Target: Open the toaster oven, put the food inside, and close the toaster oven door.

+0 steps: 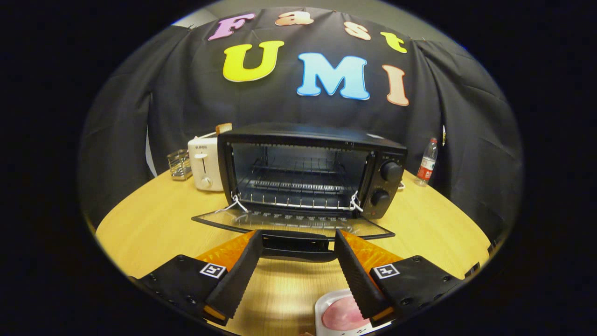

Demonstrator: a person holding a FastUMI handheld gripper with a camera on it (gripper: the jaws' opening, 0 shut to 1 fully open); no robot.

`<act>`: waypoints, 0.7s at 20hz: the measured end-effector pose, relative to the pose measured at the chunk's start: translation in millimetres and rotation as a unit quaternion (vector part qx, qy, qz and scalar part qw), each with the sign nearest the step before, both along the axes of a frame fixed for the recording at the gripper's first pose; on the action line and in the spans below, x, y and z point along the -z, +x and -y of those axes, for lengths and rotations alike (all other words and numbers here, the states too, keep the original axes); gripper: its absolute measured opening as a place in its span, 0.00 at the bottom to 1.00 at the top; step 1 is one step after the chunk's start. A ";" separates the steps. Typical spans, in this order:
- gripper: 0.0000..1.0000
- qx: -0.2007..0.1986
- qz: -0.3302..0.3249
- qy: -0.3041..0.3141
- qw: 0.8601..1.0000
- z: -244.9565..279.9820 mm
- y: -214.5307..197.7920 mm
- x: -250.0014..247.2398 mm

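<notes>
We count 1 of the 3 steps as done: the toaster oven (310,170) stands on the round wooden table (154,224) at 12 o'clock from our gripper (298,245), and its glass door (294,223) lies folded down flat toward us, the wire rack (298,186) inside bare. Our fingers are spread wide and grasp nothing; the door's handle (296,243) sits between their tips, though we cannot tell whether either finger touches it. The food (344,316), a pale pink slice on a small white plate (322,310), waits on the table near our right finger, at about 5 o'clock from the fingertips. We judge 2 steps left: loading the food onto the rack and closing the door. A white pop-up toaster (205,163) stands at 9 o'clock from the oven, a water bottle (427,162) at 3 o'clock.
</notes>
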State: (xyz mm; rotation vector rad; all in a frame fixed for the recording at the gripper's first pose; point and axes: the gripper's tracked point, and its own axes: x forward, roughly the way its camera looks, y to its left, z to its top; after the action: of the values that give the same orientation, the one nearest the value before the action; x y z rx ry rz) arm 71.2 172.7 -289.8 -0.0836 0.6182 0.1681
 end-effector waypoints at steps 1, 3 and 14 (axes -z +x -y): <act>0.98 0.003 -0.017 0.003 1.000 2.4 -5.4 7.6; 0.99 0.016 -0.030 0.015 0.999 7.9 -11.6 6.3; 0.98 -0.050 -0.050 0.048 0.996 28.6 -56.0 -47.4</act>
State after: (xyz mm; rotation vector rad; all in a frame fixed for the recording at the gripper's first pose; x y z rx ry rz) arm 15.2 144.1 -242.4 -0.0127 0.7047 0.3002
